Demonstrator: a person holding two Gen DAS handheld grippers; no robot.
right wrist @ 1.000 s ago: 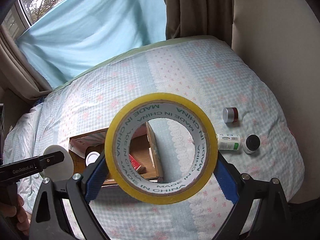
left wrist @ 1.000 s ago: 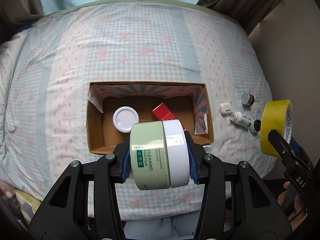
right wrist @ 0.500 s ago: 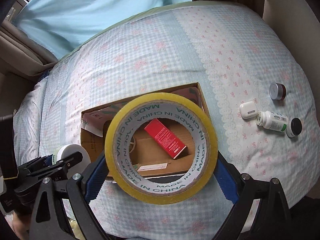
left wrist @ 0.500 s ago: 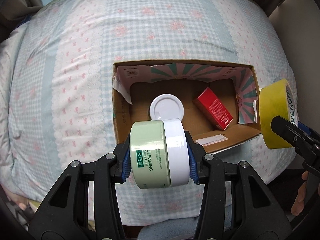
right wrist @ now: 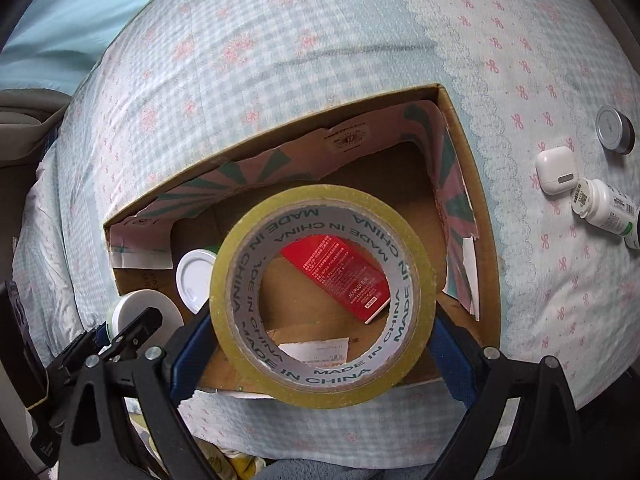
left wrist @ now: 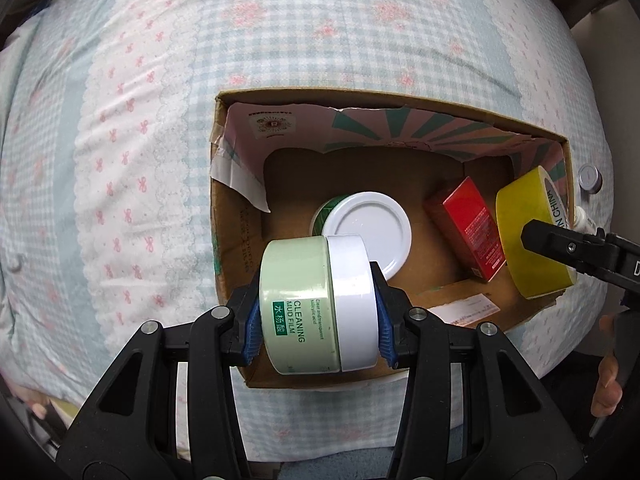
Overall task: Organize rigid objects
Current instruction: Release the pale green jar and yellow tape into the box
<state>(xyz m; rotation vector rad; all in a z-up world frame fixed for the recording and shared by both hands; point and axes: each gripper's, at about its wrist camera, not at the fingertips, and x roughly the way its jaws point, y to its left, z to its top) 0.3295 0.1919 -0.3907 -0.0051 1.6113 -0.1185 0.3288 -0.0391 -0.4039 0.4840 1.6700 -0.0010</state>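
My left gripper (left wrist: 318,322) is shut on a pale green jar with a white lid (left wrist: 316,304), held on its side over the near left part of the cardboard box (left wrist: 230,248). My right gripper (right wrist: 320,330) is shut on a yellow tape roll (right wrist: 324,384), held upright over the box's near right part; the same tape roll (left wrist: 528,240) shows at the right of the left wrist view. Inside the box lie a white-lidded jar (left wrist: 370,234) and a red carton (left wrist: 466,228). Through the roll's hole I see the red carton (right wrist: 340,272).
The box (right wrist: 486,248) sits on a checked, flowered bedspread (left wrist: 140,128). To its right lie a white earbud case (right wrist: 557,170), a white pill bottle (right wrist: 606,206) and a small silver-lidded jar (right wrist: 614,129). A paper label (left wrist: 466,308) lies on the box floor.
Both grippers have come down toward the box, which now looks much larger. The jar and the tape roll stay gripped. The right view has tilted down, losing the curtain and window.
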